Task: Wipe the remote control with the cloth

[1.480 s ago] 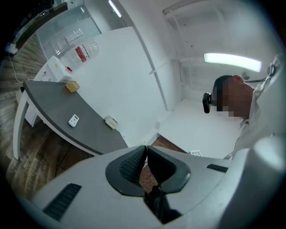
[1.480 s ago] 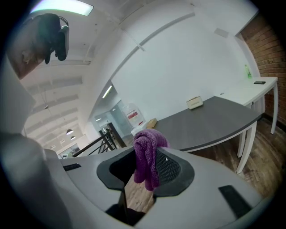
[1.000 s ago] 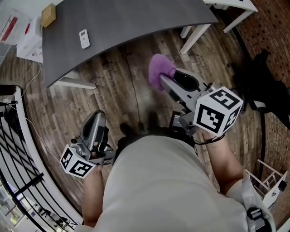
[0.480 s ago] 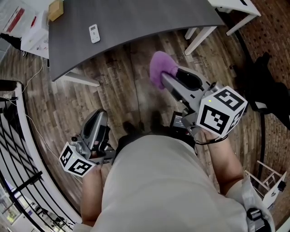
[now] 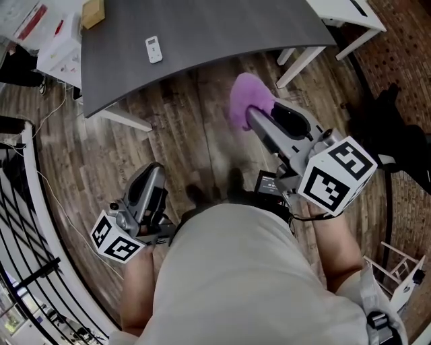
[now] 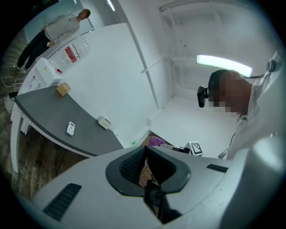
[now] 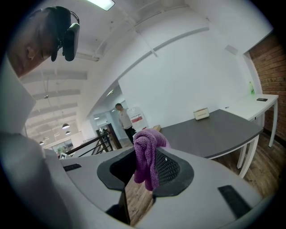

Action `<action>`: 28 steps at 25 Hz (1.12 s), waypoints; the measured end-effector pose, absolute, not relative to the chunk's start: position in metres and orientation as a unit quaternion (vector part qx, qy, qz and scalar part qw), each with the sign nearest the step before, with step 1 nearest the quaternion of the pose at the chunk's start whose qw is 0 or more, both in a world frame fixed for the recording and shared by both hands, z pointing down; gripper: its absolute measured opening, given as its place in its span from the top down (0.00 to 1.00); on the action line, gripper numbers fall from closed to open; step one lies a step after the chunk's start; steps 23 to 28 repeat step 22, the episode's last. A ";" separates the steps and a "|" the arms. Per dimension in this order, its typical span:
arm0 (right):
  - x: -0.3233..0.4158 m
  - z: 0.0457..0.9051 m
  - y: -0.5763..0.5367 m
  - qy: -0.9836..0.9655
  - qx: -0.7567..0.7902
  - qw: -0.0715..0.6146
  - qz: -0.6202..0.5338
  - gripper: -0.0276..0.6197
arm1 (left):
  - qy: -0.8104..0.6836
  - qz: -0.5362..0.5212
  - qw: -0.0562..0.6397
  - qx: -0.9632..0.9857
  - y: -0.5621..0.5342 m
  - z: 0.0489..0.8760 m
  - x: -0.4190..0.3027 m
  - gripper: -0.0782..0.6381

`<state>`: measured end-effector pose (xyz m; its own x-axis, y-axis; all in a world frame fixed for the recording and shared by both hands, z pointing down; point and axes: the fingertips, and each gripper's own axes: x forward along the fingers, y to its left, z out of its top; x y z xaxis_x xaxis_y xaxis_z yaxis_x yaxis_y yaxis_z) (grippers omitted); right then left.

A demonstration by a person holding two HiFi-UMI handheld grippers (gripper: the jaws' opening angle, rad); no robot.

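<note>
Standing back from the table point(image 5: 222, 27), you've got the cloth point(image 5: 250, 101) pinched in the right gripper point(image 7: 144, 172), its jaws clamped on a bunched fold so the purple wad pokes out past the tips. That's a sensible hold, since the loose end out front is what I'd expect to meet the remote point(image 5: 154, 49) first. The remote lies flat on the grey top, over to the left and a little in from the near edge, with nothing touching it and well apart from the cloth. A small box point(image 5: 93, 12) sits farther left and farther back, out of the way. Your right arm is stretched forward and the gripper points at the table's near edge, but the cloth hangs over the wood floor point(image 5: 182, 135), short of the tabletop, so wiping hasn't begun, by my reading. The left gripper point(image 5: 152, 174) rides low by your left hip with the elbow tucked and the nose aimed forward toward the table. Its jaws are pressed together with nothing between them. It looks parked for now, perhaps ready to steady the remote once you step in. You'll need to swing the cloth hand left as you close the gap.
</note>
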<state>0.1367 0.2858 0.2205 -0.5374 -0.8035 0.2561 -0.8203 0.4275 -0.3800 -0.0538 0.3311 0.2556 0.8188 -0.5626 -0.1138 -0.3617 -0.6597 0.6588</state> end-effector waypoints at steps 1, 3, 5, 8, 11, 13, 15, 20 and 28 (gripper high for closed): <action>0.134 0.219 0.286 -0.845 0.481 0.018 0.233 0.77 | -0.258 -0.159 0.323 0.897 0.331 0.256 -0.057 0.86; 0.130 0.217 0.287 -0.845 0.483 0.020 0.229 0.77 | -0.257 -0.165 0.324 0.895 0.331 0.255 -0.061 0.86; 0.128 0.214 0.287 -0.843 0.486 0.020 0.227 0.77 | -0.257 -0.171 0.323 0.894 0.333 0.254 -0.065 0.86; 0.127 0.211 0.288 -0.838 0.497 0.019 0.223 0.77 | -0.257 -0.177 0.321 0.894 0.337 0.252 -0.073 0.86; 0.123 0.209 0.288 -0.836 0.503 0.019 0.217 0.77 | -0.259 -0.181 0.319 0.894 0.338 0.250 -0.084 0.86; 0.120 0.210 0.285 -0.836 0.504 0.020 0.215 0.77 | -0.260 -0.184 0.320 0.892 0.335 0.251 -0.088 0.86; 0.119 0.211 0.283 -0.835 0.506 0.023 0.214 0.77 | -0.261 -0.186 0.321 0.891 0.333 0.253 -0.089 0.86; 0.124 0.215 0.285 -0.832 0.511 0.034 0.213 0.78 | -0.260 -0.191 0.326 0.889 0.333 0.256 -0.086 0.86; 0.127 0.217 0.286 -0.830 0.514 0.038 0.214 0.78 | -0.260 -0.194 0.330 0.887 0.333 0.258 -0.084 0.86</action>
